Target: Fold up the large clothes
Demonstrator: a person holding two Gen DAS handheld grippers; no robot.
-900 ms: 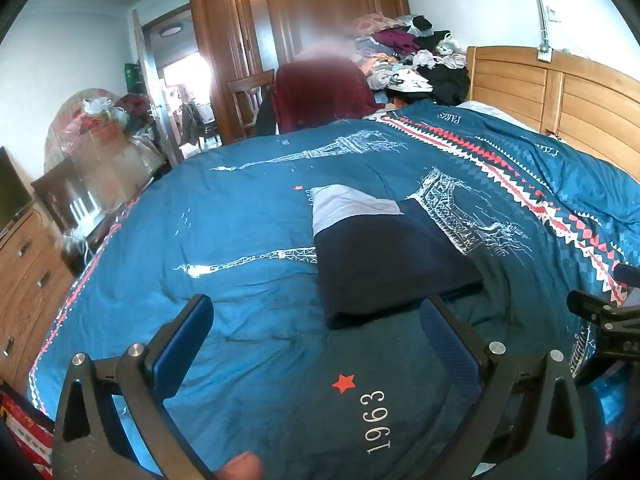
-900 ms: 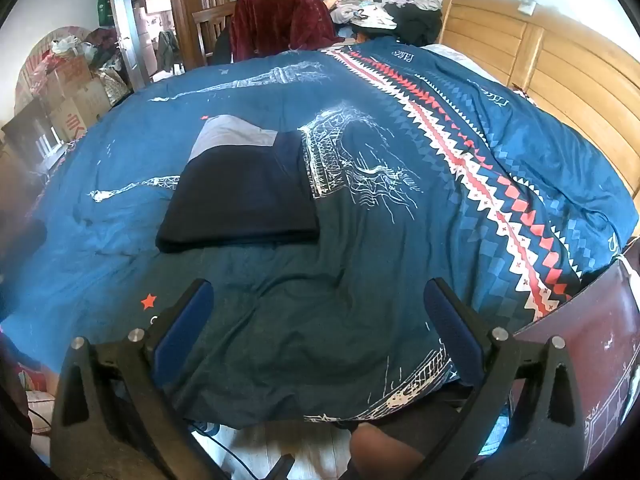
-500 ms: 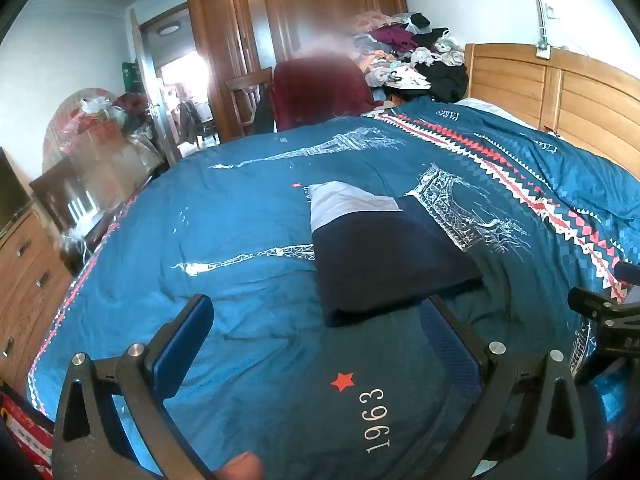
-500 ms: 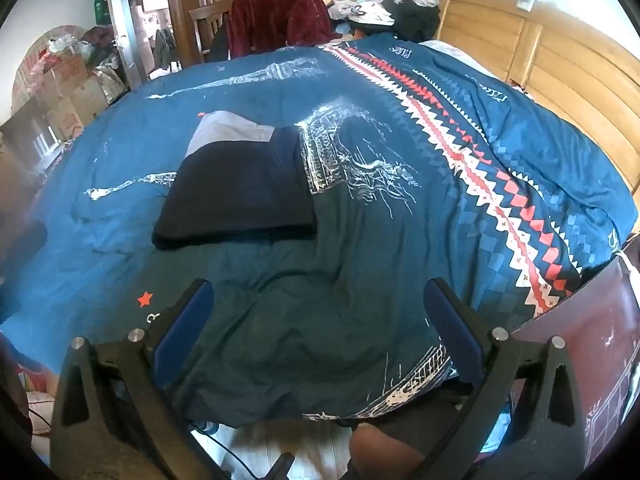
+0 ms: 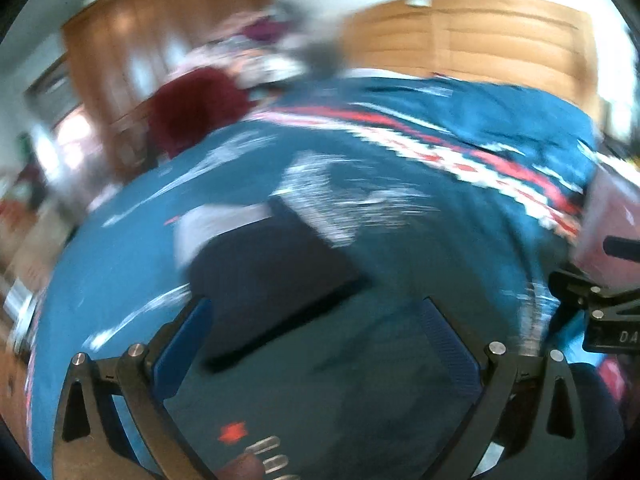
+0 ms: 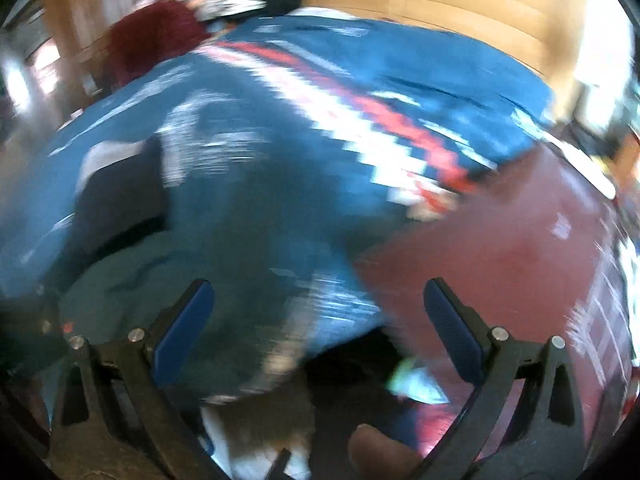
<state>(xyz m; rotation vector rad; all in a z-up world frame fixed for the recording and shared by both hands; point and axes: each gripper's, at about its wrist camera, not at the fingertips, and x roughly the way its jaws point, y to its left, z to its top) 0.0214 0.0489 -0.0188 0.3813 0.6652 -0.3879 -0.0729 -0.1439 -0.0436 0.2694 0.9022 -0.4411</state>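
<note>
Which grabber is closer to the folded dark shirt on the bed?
Left. The left gripper hangs just in front of the folded dark shirt, jaws open. The right gripper is off to the shirt's right, over the bedspread.

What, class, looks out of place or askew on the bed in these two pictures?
Nothing stands out. The dark folded garment lies flat on the blue quilt, edges fairly square. Both the left tool and the right tool are open and empty. Both pictures are motion-blurred, so fine creases cannot be judged.
</note>
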